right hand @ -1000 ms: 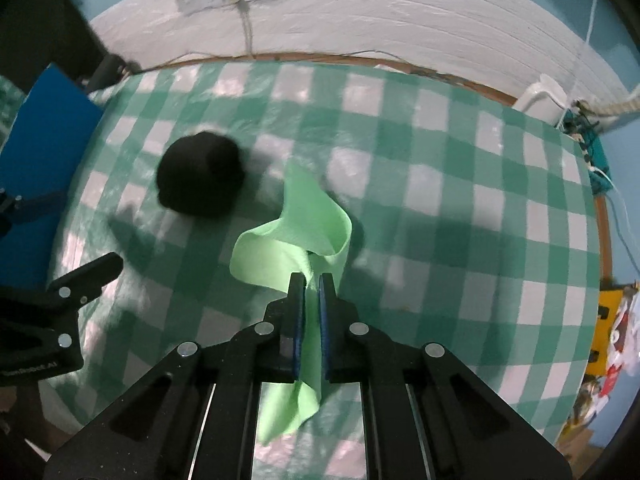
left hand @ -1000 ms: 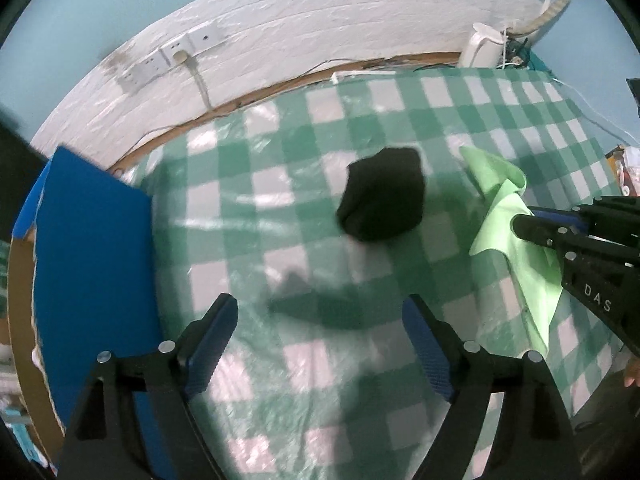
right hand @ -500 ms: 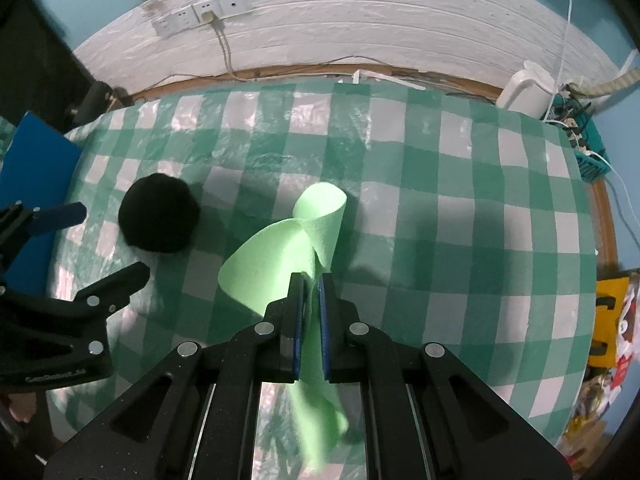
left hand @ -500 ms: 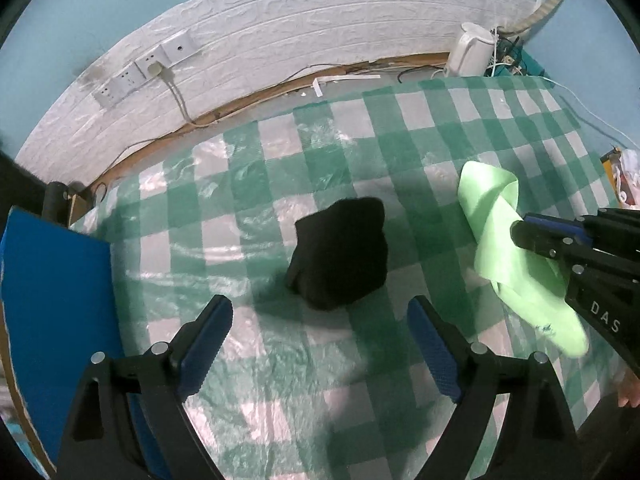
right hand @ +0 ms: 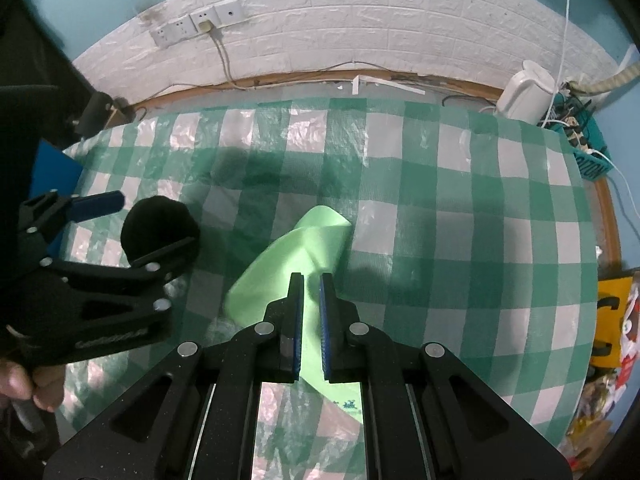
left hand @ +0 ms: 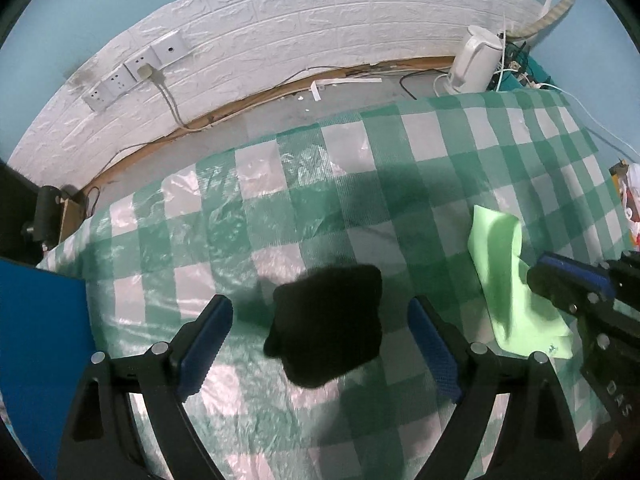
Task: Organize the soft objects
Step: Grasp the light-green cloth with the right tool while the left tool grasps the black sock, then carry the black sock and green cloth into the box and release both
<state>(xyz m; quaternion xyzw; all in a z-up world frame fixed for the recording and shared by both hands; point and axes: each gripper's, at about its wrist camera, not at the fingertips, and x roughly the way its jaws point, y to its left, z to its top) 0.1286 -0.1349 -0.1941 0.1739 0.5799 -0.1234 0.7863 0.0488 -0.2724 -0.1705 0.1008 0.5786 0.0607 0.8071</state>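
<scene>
The left gripper [left hand: 320, 344] stands wide, its two blue-padded fingers either side of the black cloth [left hand: 326, 326] without touching it. The cloth is a dark lump on the checked table [left hand: 280, 208]; its folds cannot be made out. From the right wrist view the same gripper [right hand: 120, 232] straddles the black cloth [right hand: 158, 226], one finger crossing in front of it, and raised lettering on the gripper's body is too blurred to read.

The right gripper [right hand: 310, 312] has its jaws a narrow gap apart. The green cloth [right hand: 288, 256] runs between them, and whether the pads press it cannot be told. The cloth lies curled on the table [right hand: 460, 220], its near end hidden under the gripper (small dark marks are printed on that end, too small to read). In the left wrist view the green cloth [left hand: 504, 272] lies right of the black one, well apart, with the right gripper [left hand: 568, 280] across its near edge; that gripper's side reads "DAS", cut off by the frame.

So, two soft things and two grippers.

A blue board [left hand: 36, 352] sits at the table's left edge. Beyond the far edge a white kettle [left hand: 476, 60] stands on the floor, and three socket plates [left hand: 136, 70] are fixed to the white brick wall, with one plug in. At far right a teal basket [right hand: 588, 152] bears writing too distorted to read.
</scene>
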